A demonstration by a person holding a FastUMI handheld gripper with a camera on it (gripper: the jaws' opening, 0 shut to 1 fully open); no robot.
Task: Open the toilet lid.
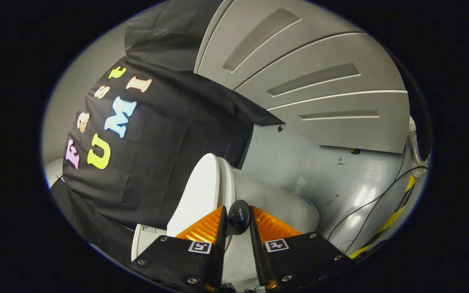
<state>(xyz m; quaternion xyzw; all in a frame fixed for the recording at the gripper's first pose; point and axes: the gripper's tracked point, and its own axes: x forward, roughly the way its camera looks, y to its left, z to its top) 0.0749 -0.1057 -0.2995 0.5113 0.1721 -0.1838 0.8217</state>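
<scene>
While the gripper (237, 221) is rolled well over onto its side, its two fingers are drawn close together on a small dark round knob (238, 217), which sits squeezed between the pads; both fingers look to be pressing on it. That knob seems fixed to the edge of the white toilet lid (196, 195), most likely as a handle so that two narrow fingers can get a hold on a wide, smooth lid. From the fingertips the lid spreads away toward ten o'clock, and the toilet bowl (275, 203) lies at about two o'clock, with a gap between them, so I judge the lid partly raised. Whether anything is in the bowl cannot be told, as its inside is hidden. Beyond the toilet, from one to three o'clock, is a grey floor (340, 179) with thin dark cables (364, 207) trailing across it.
</scene>
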